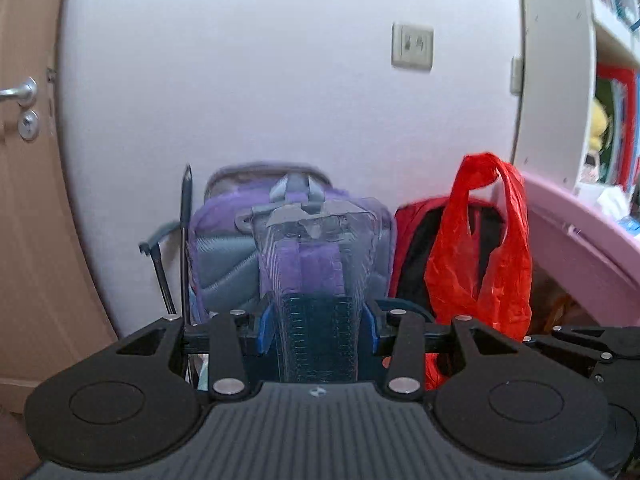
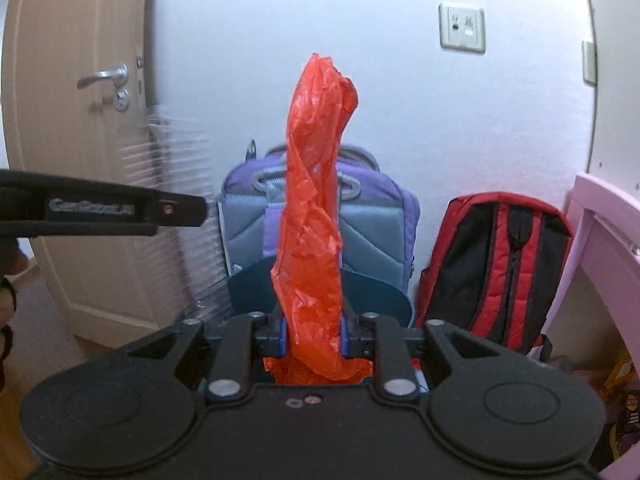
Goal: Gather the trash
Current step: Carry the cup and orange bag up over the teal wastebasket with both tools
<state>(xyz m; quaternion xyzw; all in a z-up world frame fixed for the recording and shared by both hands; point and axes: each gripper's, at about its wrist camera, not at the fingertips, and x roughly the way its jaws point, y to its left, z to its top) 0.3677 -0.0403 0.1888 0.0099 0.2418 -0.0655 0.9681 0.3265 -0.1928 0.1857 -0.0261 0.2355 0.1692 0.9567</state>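
Note:
My left gripper (image 1: 316,320) is shut on a clear ribbed plastic cup (image 1: 316,248), which stands up between its blue pads. The cup also shows as a transparent blur in the right wrist view (image 2: 176,168), above the left gripper's black finger (image 2: 120,210). My right gripper (image 2: 312,336) is shut on a red plastic bag (image 2: 316,200), which rises twisted above the pads. The red bag also shows in the left wrist view (image 1: 480,248), hanging to the right of the cup.
A purple and grey backpack (image 2: 372,216) and a red and black backpack (image 2: 500,264) lean against the white wall. A beige door (image 2: 76,120) with a metal handle is at left. A pink table (image 2: 608,224) is at right. A wall socket (image 2: 462,28) is above.

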